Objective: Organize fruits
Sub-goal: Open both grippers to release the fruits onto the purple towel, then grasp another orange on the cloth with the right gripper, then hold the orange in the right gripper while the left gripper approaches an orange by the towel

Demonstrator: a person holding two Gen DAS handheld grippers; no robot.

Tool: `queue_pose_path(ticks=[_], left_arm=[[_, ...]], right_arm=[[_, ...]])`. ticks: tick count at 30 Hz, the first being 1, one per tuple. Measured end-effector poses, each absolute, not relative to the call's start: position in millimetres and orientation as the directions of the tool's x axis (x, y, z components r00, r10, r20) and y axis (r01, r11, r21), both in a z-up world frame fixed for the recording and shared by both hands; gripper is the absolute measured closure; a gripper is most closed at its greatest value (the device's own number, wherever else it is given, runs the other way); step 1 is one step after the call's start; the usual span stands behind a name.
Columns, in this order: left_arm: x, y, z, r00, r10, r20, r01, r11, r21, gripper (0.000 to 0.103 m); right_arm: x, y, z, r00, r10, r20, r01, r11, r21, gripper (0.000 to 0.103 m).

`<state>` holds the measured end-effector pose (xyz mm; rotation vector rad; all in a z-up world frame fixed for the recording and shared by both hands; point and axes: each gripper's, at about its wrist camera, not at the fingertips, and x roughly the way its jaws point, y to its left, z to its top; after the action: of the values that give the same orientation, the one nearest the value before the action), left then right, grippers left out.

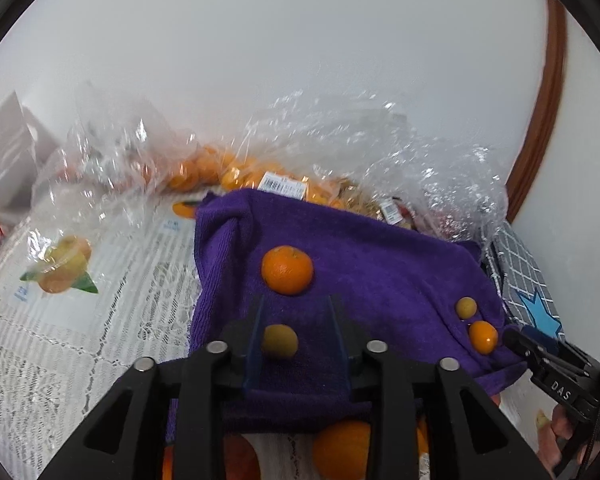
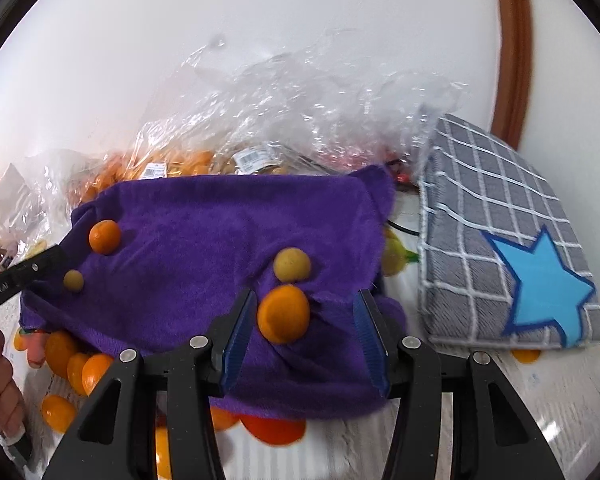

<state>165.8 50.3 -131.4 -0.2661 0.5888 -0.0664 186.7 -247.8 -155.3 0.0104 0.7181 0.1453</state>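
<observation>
- On a table (image 1: pixel 60 360) covered by a pale lace-pattern cloth printed with fruit pictures, I see a purple towel (image 1: pixel 380 272) spread flat, its far edge toward a plain white wall (image 1: pixel 260 60).
- Four fruits rest on the towel: a large orange (image 1: pixel 287 269) near the left, a small yellow-green fruit (image 1: pixel 279 341) in front of it, and on the right side a second yellow-green fruit (image 1: pixel 466 307) just beside a small orange (image 1: pixel 483 337).
- My left gripper (image 1: pixel 296 320) is spread open, its fingers either side of the near yellow-green fruit without touching it.
- My right gripper (image 2: pixel 306 320) is also open, with the small orange between its blue pads, nearer the left one; I cannot tell if they touch.
- Behind the towel lies crumpled clear plastic (image 1: pixel 360 140) over bagged oranges (image 1: pixel 204 168) with price labels.
- More loose oranges (image 2: pixel 76 364) sit on the table by the towel's near edge.
- To the right sits a grey checked cloth (image 2: pixel 500 208) bearing a blue star.
- A brown curved frame (image 2: pixel 512 40) rises against the wall on the right.
</observation>
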Motion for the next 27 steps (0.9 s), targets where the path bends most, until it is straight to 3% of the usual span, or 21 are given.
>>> queue_pose_path(ticks=[4,11,15,22,24,27], left_arm=[[152,48,-129,0.833,-0.15,-0.532,-0.001,0.962,-0.274,0.07],[130,55,-130,0.835,-0.139,-0.533,-0.016,0.961,-0.276,0.07],[115,59,-132,0.83,-0.123,-0.544,-0.031,0.964,-0.265,0.07],[96,60,-139,0.8,-0.143,-0.582,-0.02,0.964,-0.264,0.069],[94,58,-141,0.794,-0.153,-0.589,-0.009,0.965,-0.263,0.069],[93,55,-143,0.782,-0.175,-0.599,0.011,0.963,-0.268,0.066]], right_arm=[[163,-256,-154,0.728,0.184,-0.661,-0.13,0.983,0.13,0.053],[120,-233,-157,0.646,0.348,-0.68,-0.279,0.936,0.213,0.053],[109,-212,-170,0.614,0.326,-0.719,-0.325,0.934,0.146,0.053],[121,-207,-185,0.553,0.329,-0.766,-0.323,0.932,0.167,0.053],[123,-206,-185,0.555,0.331,-0.764,-0.329,0.93,0.164,0.068],[119,-210,-185,0.548,0.348,-0.76,-0.34,0.923,0.177,0.068]])
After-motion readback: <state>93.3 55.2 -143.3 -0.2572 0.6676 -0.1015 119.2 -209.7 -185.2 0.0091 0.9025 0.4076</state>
